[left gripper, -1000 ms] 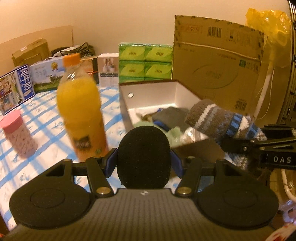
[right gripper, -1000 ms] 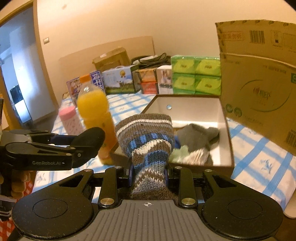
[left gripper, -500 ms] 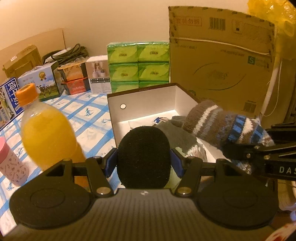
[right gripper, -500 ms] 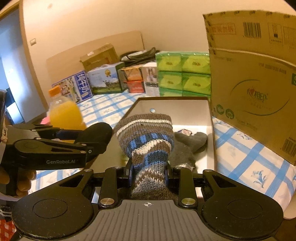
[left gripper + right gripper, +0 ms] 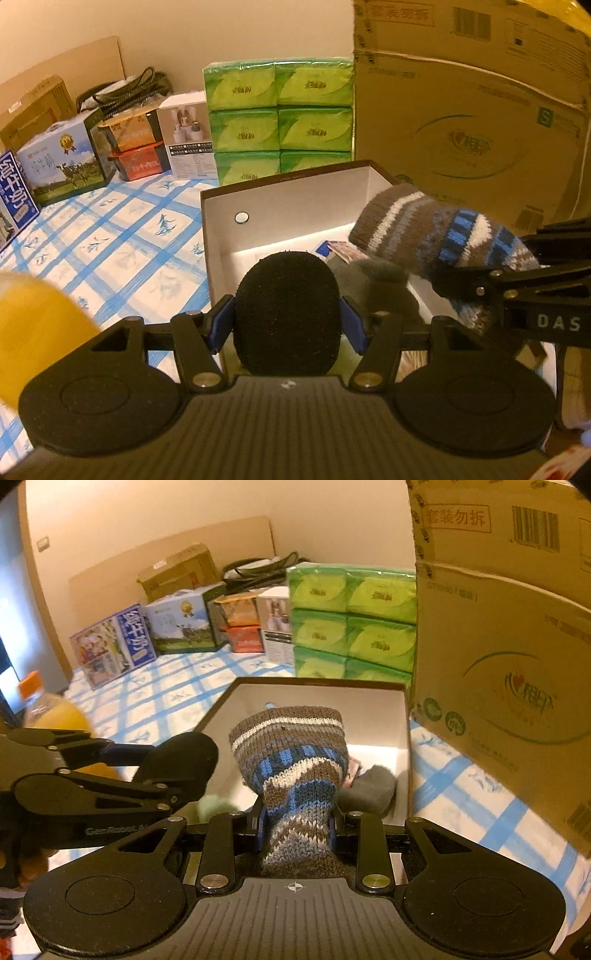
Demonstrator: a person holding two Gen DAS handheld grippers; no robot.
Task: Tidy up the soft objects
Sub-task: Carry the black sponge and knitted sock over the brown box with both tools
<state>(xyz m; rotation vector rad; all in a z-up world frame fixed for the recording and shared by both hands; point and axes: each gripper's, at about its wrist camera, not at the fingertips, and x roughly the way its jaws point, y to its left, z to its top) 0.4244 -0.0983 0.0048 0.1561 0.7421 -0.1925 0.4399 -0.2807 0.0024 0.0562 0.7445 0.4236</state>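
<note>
Both fingers nearer box (image 5: 402,716), gripping sponge (image 5: 287,312), sock (image 5: 295,760)

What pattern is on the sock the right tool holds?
Brown, white and blue knit stripes on the sock, clearest in the right wrist view.

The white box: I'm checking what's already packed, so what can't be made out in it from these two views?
- Near half of the white box, left wrist view: hidden behind the black foam pad.
- Box floor, right wrist view: blocked by the striped knit sock; the grey item is partly hidden.
- Pale green thing: blurred, unidentifiable.
</note>
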